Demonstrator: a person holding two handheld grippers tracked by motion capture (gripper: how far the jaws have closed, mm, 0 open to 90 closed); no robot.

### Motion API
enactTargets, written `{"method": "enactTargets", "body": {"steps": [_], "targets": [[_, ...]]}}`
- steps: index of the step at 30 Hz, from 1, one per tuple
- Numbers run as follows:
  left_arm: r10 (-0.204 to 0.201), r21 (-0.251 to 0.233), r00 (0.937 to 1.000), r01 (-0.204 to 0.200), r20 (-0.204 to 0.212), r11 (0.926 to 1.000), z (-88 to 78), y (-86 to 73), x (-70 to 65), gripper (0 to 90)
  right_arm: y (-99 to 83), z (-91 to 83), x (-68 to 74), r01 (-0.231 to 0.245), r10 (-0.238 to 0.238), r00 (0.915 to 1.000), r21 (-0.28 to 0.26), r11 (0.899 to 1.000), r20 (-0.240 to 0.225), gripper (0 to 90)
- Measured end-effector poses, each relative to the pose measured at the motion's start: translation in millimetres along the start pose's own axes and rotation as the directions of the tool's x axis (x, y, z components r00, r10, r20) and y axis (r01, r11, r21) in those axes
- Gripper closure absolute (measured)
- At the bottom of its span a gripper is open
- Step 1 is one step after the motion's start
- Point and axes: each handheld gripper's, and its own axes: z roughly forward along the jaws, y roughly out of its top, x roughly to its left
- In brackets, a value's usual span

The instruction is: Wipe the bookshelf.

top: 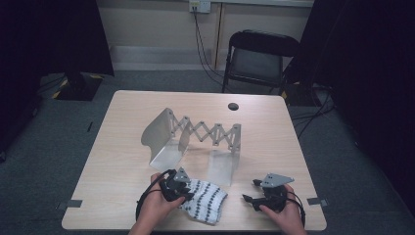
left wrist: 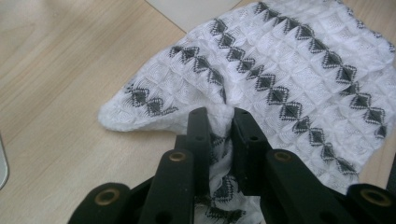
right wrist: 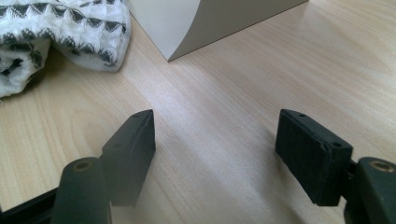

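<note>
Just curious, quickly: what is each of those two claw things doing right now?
Left gripper: jaws shut on the patterned cloth.
Right gripper: jaws open, nothing between them, over the table.

Wooden table (top: 122,147) with cloth (top: 208,200), folding rack (top: 195,134)

From above the near edge we look forward and down over the whole desk (top: 122,147). Our left gripper view sits close over the patterned cloth (left wrist: 289,70); our right gripper view skims low along the wood, sharing that cloth at its corner.
</note>
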Motion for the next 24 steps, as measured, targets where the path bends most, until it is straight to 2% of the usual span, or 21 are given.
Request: {"method": "enactTargets", "body": {"steps": [2, 4, 8, 9, 11, 13, 16, 19, 22, 23, 24], "targets": [[-0.041, -0.005, 0.9991, 0.041, -0.01, 0.9992, -5.2, -2.9, 5.0, 80.2, 0.0, 0.0, 0.0, -0.001, 0.001, 1.0, 0.0, 1.0, 0.0, 28.4], [-0.081, -0.014, 0.9959, 0.081, -0.039, 0.9966, -11.5, -8.0, 11.8, 80.5, 0.0, 0.0, 0.1, -0.002, 0.002, 1.0, 0.001, 1.0, 0.0, 28.1], [-0.151, -0.069, 0.9869, 0.148, -0.055, 0.9866, -25.8, -18.2, 24.9, 80.4, 0.1, 0.1, 0.0, -0.003, 0.003, 1.0, 0.002, 1.0, 0.001, 27.8], [-0.174, -0.081, 0.9825, 0.169, -0.066, 0.9824, -30.4, -21.3, 28.7, 80.4, 0.1, 0.1, 0.0, -0.003, 0.003, 1.0, 0.002, 1.0, 0.001, 27.7], [-0.188, -0.09, 0.9793, 0.181, -0.075, 0.9794, -36.5, -25.2, 34.3, 80.2, 0.1, 0.2, -0.1, -0.003, 0.003, 1.0, 0.002, 1.0, 0.001, 27.7], [-0.214, -0.11, 0.9723, 0.204, -0.093, 0.9728, -41.9, -30.6, 39.6, 80.1, 0.1, 0.2, -0.2, -0.003, 0.003, 1.0, 0.001, 1.0, 0.001, 27.7], [-0.231, -0.119, 0.967, 0.218, -0.107, 0.9686, -47.4, -36.9, 45.4, 79.8, 0.1, 0.2, -0.2, -0.002, 0.002, 1.0, 0.001, 1.0, 0.001, 27.6], [-0.256, -0.124, 0.9579, 0.24, -0.13, 0.9627, -51.9, -45.2, 52.5, 79.4, 0.1, 0.2, -0.2, -0.003, 0.003, 1.0, 0.001, 1.0, 0.001, 27.6], [-0.29, -0.126, 0.9461, 0.273, -0.145, 0.9537, -52.7, -51.6, 55.8, 77.8, 0.1, 0.2, -0.2, -0.003, 0.003, 1.0, 0.001, 1.0, 0.001, 27.6], [-0.285, -0.12, 0.9473, 0.268, -0.147, 0.9558, -52.2, -53.3, 56.6, 76.5, 0.1, 0.2, -0.2, -0.003, 0.003, 1.0, 0.001, 1.0, 0.001, 27.6], [-0.288, -0.126, 0.9459, 0.271, -0.15, 0.9545, -52.4, -53.9, 56.6, 72.9, 0.1, 0.2, -0.2, -0.003, 0.003, 1.0, 0.001, 1.0, 0.001, 27.6]]}}
